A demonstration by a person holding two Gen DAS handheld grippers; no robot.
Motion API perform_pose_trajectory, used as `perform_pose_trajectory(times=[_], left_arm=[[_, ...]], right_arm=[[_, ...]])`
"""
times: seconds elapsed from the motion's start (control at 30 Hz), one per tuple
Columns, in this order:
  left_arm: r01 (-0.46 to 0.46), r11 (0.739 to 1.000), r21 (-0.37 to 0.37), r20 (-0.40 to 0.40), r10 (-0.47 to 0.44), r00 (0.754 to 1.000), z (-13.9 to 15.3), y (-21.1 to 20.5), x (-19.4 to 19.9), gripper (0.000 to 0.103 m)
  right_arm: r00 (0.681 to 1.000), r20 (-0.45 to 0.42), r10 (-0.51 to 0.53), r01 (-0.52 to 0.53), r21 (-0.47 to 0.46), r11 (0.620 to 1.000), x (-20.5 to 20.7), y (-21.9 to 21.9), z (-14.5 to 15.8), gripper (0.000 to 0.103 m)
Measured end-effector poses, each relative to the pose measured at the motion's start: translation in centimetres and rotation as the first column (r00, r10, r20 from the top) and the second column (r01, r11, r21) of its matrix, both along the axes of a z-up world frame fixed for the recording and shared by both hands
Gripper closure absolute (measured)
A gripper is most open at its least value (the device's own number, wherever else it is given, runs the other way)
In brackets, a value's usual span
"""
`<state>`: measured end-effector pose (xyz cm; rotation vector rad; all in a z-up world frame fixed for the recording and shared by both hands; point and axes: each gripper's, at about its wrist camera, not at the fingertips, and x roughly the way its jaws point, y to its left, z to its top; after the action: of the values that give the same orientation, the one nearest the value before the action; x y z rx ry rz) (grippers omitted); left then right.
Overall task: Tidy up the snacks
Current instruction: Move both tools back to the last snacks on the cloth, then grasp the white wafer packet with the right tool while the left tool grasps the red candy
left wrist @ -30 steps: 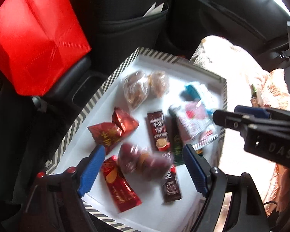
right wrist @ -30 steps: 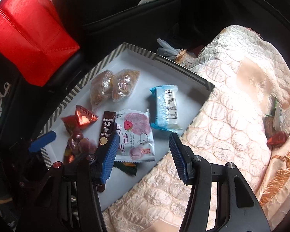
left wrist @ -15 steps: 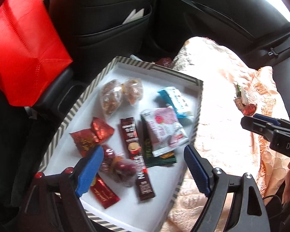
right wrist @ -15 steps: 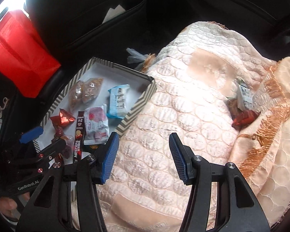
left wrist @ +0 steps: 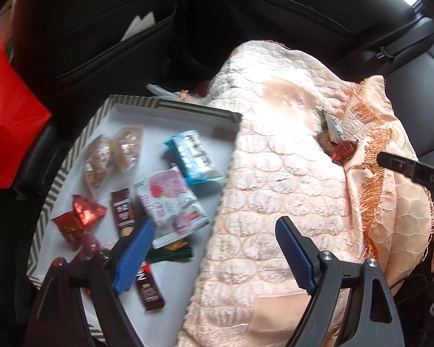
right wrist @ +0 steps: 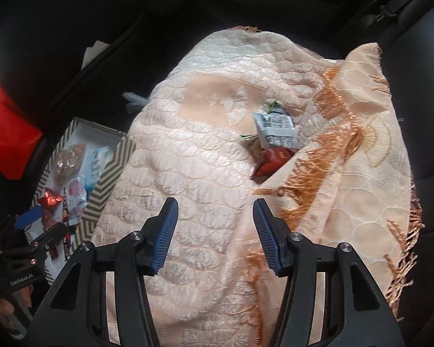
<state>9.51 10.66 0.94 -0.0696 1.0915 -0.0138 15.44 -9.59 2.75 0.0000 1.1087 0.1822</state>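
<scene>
A white tray with a striped rim (left wrist: 72, 156) holds several snack packets: a blue one (left wrist: 193, 156), a pink one (left wrist: 170, 202), red wrappers (left wrist: 81, 217), clear bags of nuts (left wrist: 112, 150) and brown stick packets (left wrist: 123, 211). My left gripper (left wrist: 214, 251) is open and empty over the tray's right edge. My right gripper (right wrist: 215, 231) is open and empty above the peach cloth (right wrist: 188, 173). A small pile of loose snacks (right wrist: 272, 141) lies in a fold of the cloth, ahead of the right gripper; it also shows in the left wrist view (left wrist: 335, 141).
A red bag (left wrist: 5, 121) stands left of the tray. Black car seat backs with a pocket (left wrist: 115, 37) rise behind. The peach cloth (left wrist: 289, 188) covers the seat to the tray's right. The tray also shows in the right wrist view (right wrist: 107, 173).
Both grippers have swung to the right, away from the tray and toward the cloth. The right gripper now faces the pile of loose snacks. Both stay open and empty.
</scene>
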Motion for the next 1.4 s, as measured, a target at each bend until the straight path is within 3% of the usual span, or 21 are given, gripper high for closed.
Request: perform_pose_trajectory(times=[0.23,0.5,0.57,0.7,0.8,1.4], left_arm=[[0.072,0.997,-0.036,-0.05,-0.073,0.996,-1.0,-5.1,2.8,0.016],[0.094,0.995,-0.044,-0.083,-0.097,0.992,-1.9,-8.1,4.6,0.016],[0.098,0.995,-0.036,-0.095,-0.101,0.99,-2.3,-8.2,4.7,0.016],[0.088,0.996,-0.031,-0.117,-0.091,0.989,-3.2,-7.6,5.1,0.016],[0.075,0.997,-0.033,-0.138,-0.079,0.987,-4.0,-7.0,5.6,0.016],[0.074,0.997,-0.038,-0.164,-0.079,0.983,-5.3,-7.4,6.0,0.016]], right_arm=[[0.991,-0.009,-0.134,0.134,0.016,0.991,2.3,-5.4,0.0,0.043],[0.996,-0.056,-0.075,0.073,-0.026,0.997,7.5,-4.7,-2.3,0.043],[0.996,-0.073,-0.058,0.054,-0.049,0.997,9.4,-4.6,-3.4,0.037],[0.99,-0.125,-0.063,0.055,-0.068,0.996,12.5,-5.1,-5.9,0.037],[0.986,-0.153,-0.059,0.056,-0.024,0.998,13.7,-5.3,-7.4,0.037],[0.966,-0.255,-0.049,0.059,0.031,0.998,15.9,-4.7,-10.9,0.036]])
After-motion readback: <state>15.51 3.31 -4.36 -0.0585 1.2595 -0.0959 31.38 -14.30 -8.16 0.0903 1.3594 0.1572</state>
